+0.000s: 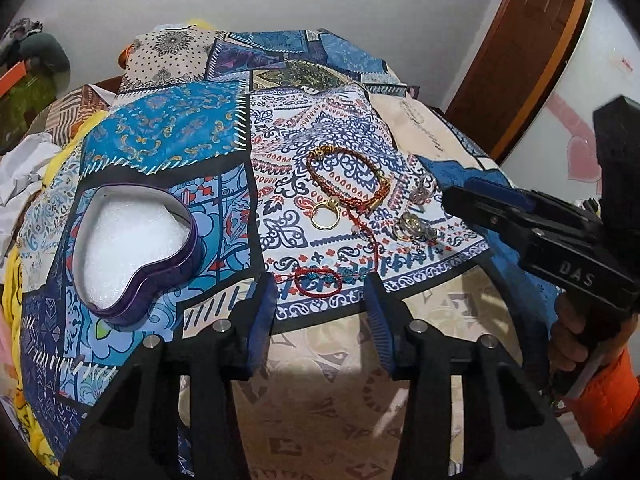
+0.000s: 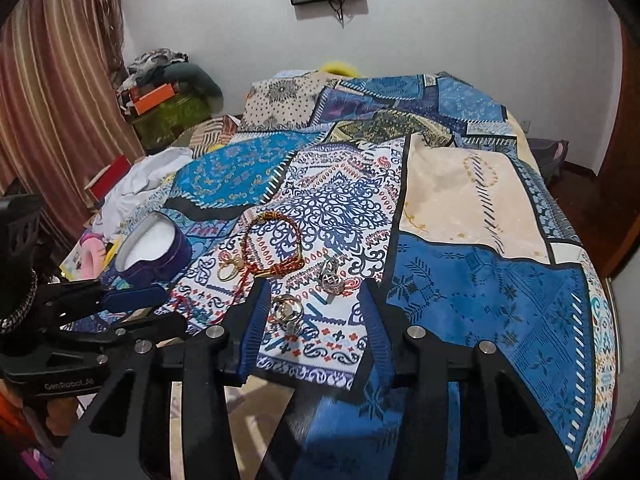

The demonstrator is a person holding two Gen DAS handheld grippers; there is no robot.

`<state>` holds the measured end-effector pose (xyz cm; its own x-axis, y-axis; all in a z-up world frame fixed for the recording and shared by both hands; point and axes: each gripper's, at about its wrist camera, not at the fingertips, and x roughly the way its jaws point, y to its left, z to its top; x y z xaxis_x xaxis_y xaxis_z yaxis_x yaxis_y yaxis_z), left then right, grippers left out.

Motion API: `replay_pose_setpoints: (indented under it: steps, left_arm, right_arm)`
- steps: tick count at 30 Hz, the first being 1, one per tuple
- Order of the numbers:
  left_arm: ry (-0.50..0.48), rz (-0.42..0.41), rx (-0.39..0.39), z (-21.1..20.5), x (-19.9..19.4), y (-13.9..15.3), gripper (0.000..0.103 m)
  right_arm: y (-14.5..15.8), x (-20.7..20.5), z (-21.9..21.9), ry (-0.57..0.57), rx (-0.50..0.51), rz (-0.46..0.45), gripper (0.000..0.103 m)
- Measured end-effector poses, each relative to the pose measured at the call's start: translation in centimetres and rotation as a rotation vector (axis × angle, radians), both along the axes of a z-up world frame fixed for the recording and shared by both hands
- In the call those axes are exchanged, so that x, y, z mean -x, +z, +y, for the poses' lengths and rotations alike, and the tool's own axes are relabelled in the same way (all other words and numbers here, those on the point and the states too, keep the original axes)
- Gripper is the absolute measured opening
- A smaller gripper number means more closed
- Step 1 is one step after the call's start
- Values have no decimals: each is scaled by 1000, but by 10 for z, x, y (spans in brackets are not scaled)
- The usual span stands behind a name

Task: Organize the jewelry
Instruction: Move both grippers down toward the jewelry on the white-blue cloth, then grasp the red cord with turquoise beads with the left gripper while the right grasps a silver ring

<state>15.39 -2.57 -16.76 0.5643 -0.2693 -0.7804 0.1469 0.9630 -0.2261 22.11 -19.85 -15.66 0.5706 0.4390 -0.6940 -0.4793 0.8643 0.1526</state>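
Jewelry lies on a patterned cloth (image 1: pixel 224 184) over a bed. A purple heart-shaped tin (image 1: pixel 136 248) with white padding stands at the left. My left gripper (image 1: pixel 320 294) is open low over the cloth's near edge, and a red cord bracelet with blue beads (image 1: pixel 318 280) lies untouched between its fingertips. Farther off lie a braided red-gold bracelet (image 1: pixel 348 176) and a gold ring (image 1: pixel 326 214). My right gripper (image 2: pixel 316 300) is open too. A cluster of rings (image 2: pixel 286 310) lies between its fingers close to the left pad, and a silver ring (image 2: pixel 332 280) lies just beyond.
The bed's bare beige and blue cover (image 2: pixel 480 300) spreads to the right of the cloth. Crumpled white fabric (image 2: pixel 148 176) and boxes (image 2: pixel 156 100) pile up at the far left by a curtain. A person's hand in an orange sleeve (image 1: pixel 608 392) holds the right gripper.
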Motion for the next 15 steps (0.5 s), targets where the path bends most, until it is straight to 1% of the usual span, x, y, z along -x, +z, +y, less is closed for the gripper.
replay_pose_setpoints:
  steps: [3,6,8,12,15]
  left_arm:
    - [-9,-6,-19,-2,-1,-3,43]
    - [-9,-10,-30,-2,-3,-6,36]
    - [-10,-11,-27,-2,-4,-8,34]
    - [-10,-12,-21,0,-8,-9,25]
    - [-7,-12,-22,1,-11,-10,14]
  right_arm:
    - [-6,-7,2,5,5,31,41]
    - [-10,-12,5,11,14,51,39]
    - [-12,-16,6,10,25,58,39]
    - [-19,-24,7,5,31,87,36]
    - [-22,-27,9,-1,36,93,34]
